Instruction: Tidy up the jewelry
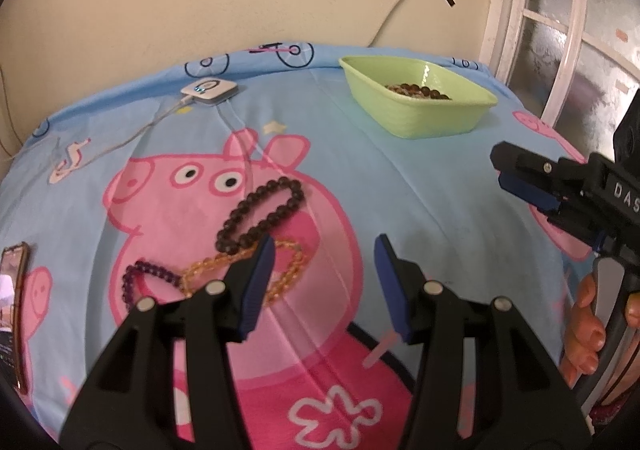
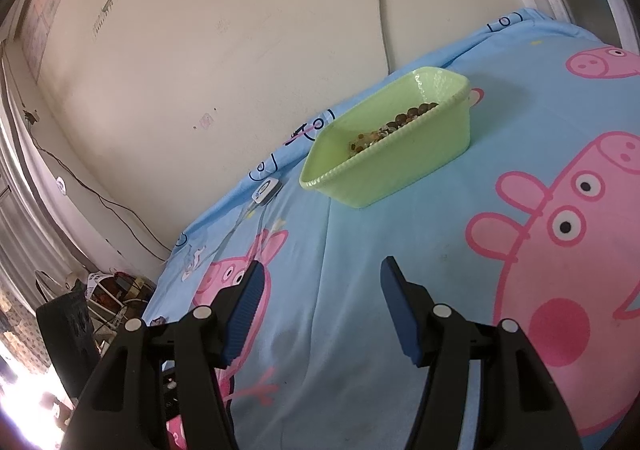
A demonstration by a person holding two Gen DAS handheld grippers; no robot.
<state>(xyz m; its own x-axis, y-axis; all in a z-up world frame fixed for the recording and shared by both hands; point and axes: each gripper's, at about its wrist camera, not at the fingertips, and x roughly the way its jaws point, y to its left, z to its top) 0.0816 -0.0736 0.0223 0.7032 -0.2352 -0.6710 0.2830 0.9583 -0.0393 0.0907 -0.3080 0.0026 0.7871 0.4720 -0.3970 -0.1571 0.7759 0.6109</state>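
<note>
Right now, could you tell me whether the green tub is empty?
No, the green tub already holds beaded jewelry lying on its bottom.

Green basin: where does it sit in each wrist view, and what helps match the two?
Left wrist: green basin is upper right of centre, at the cloth's far edge.
Right wrist: green basin is just above centre, beads inside.
Shared landmark: the white charger, left of the basin in both.
</note>
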